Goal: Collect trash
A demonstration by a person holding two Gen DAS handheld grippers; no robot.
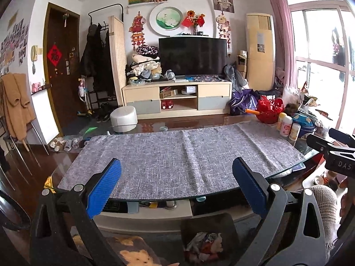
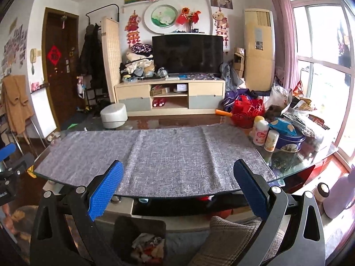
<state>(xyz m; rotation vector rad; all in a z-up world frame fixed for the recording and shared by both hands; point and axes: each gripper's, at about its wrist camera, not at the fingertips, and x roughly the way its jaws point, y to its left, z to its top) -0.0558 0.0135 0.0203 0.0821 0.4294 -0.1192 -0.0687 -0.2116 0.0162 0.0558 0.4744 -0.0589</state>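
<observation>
The trash (image 1: pixel 204 246) lies crumpled in a dark bin (image 1: pixel 208 223) on the floor, just in front of the glass coffee table (image 1: pixel 286 175) and below its near edge; in the right wrist view the same bin (image 2: pixel 139 228) sits low between the fingers, with paper scraps (image 2: pixel 148 247) inside. A small gold wrapper (image 1: pixel 49 184) rests on the table's left corner, beside the grey cloth (image 1: pixel 177 155) that covers most of the top. The left gripper (image 1: pixel 176 188) hangs above the near edge with its blue pads spread wide, holding nothing. The right gripper (image 2: pixel 178 188) is likewise released and empty. At the table's far right stand white bottles (image 2: pixel 260 133) and a blue tin (image 2: pixel 288 141), with a red basket (image 2: pixel 246 110) behind them
</observation>
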